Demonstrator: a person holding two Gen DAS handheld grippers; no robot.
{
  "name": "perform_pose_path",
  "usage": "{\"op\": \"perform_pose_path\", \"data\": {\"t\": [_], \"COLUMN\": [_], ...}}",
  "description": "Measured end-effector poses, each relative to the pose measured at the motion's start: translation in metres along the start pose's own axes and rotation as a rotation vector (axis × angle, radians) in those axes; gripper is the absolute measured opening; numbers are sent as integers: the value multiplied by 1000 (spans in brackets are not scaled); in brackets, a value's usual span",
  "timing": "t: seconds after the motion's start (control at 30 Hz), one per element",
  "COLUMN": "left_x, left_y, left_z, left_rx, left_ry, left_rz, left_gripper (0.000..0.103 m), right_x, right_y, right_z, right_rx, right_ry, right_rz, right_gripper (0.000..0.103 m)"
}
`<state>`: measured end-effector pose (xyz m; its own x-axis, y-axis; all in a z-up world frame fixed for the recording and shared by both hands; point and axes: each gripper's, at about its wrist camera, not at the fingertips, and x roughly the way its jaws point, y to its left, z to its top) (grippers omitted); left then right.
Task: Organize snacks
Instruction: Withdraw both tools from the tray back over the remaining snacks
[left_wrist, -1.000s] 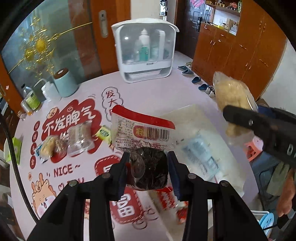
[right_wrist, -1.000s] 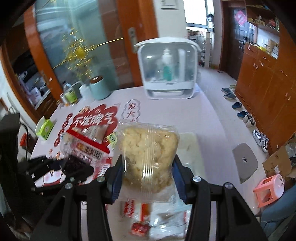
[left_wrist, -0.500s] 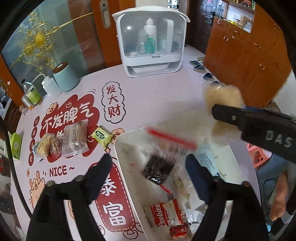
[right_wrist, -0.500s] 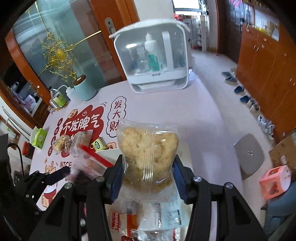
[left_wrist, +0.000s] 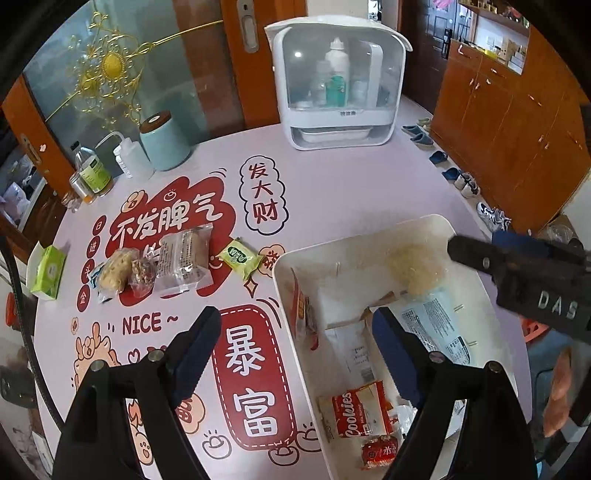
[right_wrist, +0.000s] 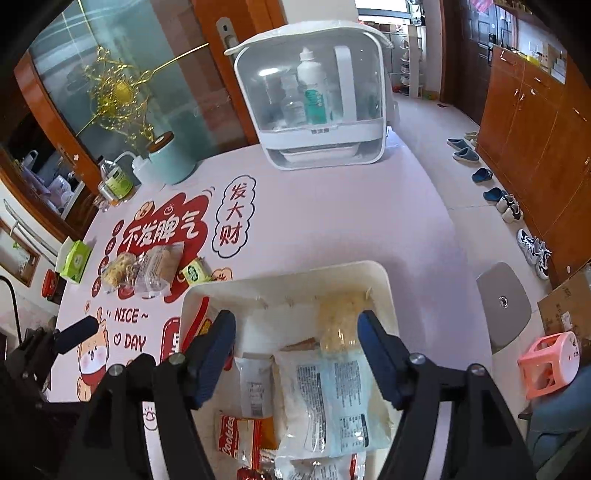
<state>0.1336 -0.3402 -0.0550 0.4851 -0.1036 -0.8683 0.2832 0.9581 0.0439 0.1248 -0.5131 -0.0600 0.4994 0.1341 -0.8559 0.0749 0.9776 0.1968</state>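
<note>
- Your left gripper (left_wrist: 295, 350) stands wide and empty over the white bin's (left_wrist: 369, 236) left wall.
- Your right gripper (right_wrist: 295, 350) is opening above the bin; the pale rice snack (right_wrist: 341, 321) lies blurred inside, free of the pads.
- 4 snack packs (left_wrist: 184, 258) sit left of the bin on the table (left_wrist: 351, 184).

From where I stand, the white bin (right_wrist: 384, 291) is crowded with packets, only its far left corner bare. Bare table (left_wrist: 351, 184) lies open at twelve o'clock up to the clear-fronted cabinet (left_wrist: 338, 81). At ten o'clock a cluster of wrapped snacks (left_wrist: 177, 258) blocks the way; the teal canister (left_wrist: 162, 142) and bottles stand at eleven by the edge.
</note>
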Motion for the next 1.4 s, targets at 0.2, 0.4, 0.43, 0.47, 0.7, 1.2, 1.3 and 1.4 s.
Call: {"op": "perform_pose_path", "data": {"t": [0.2, 0.4, 0.43, 0.47, 0.7, 1.2, 1.3, 1.4], "left_x": [-7, -19, -21, -23, -47, -89, -93, -89], "left_y": [11, 21, 24, 27, 58, 203, 238, 277], "left_z": [-12, -33, -38, -43, -89, -103, -83, -56], "left_rx": [-57, -82, -87, -94, -107, -118, -77, -28], "left_ry": [-5, -6, 0, 0, -3, -32, -56, -77], "left_rz": [-28, -30, -35, -40, 34, 275, 307, 327], "left_gripper": [83, 83, 83, 83, 83, 83, 83, 83], "right_x": [-7, -20, -22, -25, -41, -42, -40, -32], "right_y": [7, 14, 16, 19, 35, 125, 154, 184], "right_z": [-17, -38, -41, -46, -73, -60, -43, -17], "right_rx": [-10, -29, -35, -42, -81, -210, -228, -223], "right_ry": [9, 14, 14, 15, 18, 23, 18, 27], "right_rz": [13, 28, 32, 36, 83, 111, 99, 87], "right_gripper": [69, 69, 69, 69, 69, 69, 69, 69]}}
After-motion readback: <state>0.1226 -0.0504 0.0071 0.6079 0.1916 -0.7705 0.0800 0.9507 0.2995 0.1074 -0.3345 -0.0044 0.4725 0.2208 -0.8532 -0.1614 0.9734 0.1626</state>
